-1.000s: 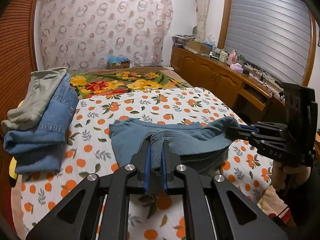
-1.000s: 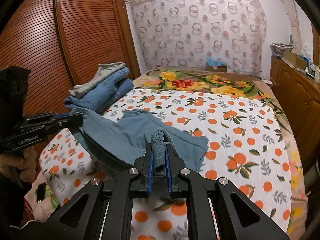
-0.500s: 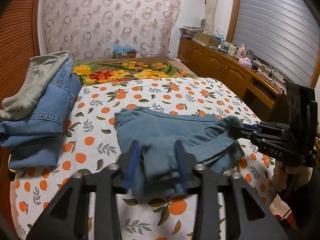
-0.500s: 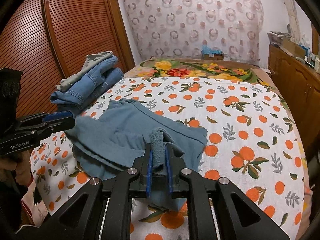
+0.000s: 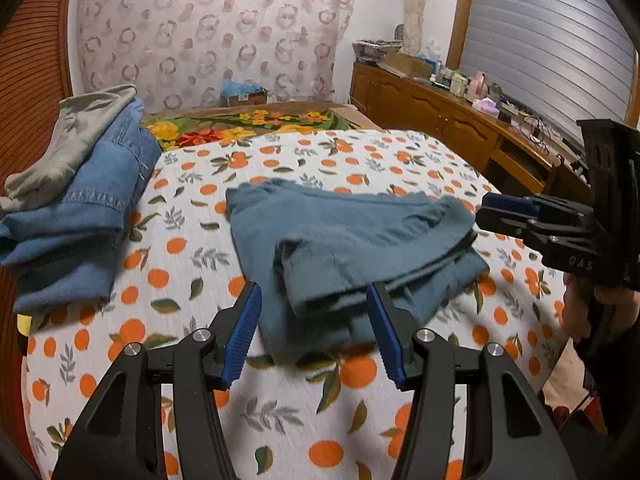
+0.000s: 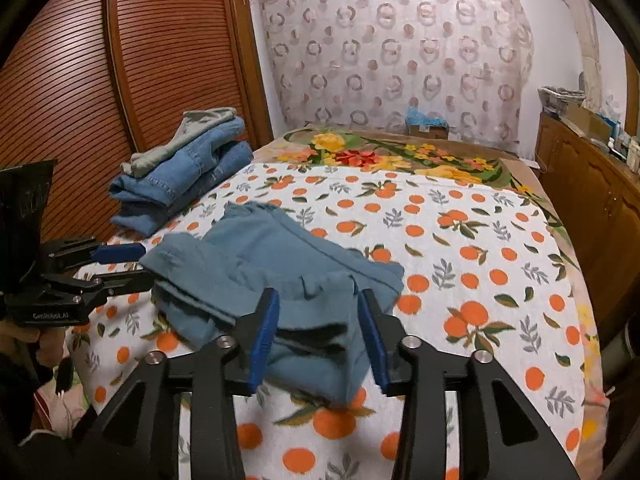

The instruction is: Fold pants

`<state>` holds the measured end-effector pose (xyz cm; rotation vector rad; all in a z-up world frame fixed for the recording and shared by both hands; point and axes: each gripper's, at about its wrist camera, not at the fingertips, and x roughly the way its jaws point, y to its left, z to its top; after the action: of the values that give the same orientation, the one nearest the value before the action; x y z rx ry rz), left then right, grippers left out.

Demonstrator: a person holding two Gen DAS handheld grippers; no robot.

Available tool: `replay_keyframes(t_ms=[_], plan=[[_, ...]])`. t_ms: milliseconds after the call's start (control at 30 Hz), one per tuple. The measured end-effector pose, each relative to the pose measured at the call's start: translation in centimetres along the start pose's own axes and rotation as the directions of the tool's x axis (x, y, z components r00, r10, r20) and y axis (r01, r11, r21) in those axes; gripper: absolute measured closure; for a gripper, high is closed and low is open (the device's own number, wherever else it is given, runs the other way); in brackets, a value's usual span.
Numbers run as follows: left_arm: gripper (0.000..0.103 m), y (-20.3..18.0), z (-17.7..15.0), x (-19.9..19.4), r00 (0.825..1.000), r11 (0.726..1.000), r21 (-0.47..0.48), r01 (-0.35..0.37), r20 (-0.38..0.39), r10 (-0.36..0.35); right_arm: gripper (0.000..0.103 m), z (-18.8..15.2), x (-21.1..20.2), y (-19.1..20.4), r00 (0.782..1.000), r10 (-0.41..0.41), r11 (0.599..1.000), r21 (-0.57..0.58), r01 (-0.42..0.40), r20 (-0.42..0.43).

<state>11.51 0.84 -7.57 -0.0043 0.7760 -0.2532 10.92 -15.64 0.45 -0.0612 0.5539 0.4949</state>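
We are in a bedroom at home.
In front of our tools is a big bed (image 5: 420, 160) with an orange-fruit cover (image 6: 460, 240). Folded clothes (image 5: 80, 200) sit on its left side. A wooden closet door (image 6: 80, 100) stands further left, a circle-print curtain (image 6: 400, 60) hangs at the far end, and a long wooden dresser (image 5: 440, 120) with small things on top runs along the right.

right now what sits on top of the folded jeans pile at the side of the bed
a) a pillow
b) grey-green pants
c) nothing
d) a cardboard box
b: a folded pair of grey-green pants lies on top of the jeans near the edge of the bed.
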Motion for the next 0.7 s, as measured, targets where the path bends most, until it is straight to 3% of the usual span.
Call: replay_keyframes(t_ms=[267,700], plan=[[0.047,0.7,-0.7,1.5,0.998,0.999,0.025,-0.038,-0.057,0.039,0.052,-1.5,0.7,0.3,0.996,0.008,0.999,-0.051,-0.012,-0.086],[0.047,2.0,1.3,4.1,0.995,0.999,0.035,-0.042,-0.087,0.045,0.052,0.2,4.3,0.2,0.981,-0.049,0.99,-0.14,0.023,-0.186]])
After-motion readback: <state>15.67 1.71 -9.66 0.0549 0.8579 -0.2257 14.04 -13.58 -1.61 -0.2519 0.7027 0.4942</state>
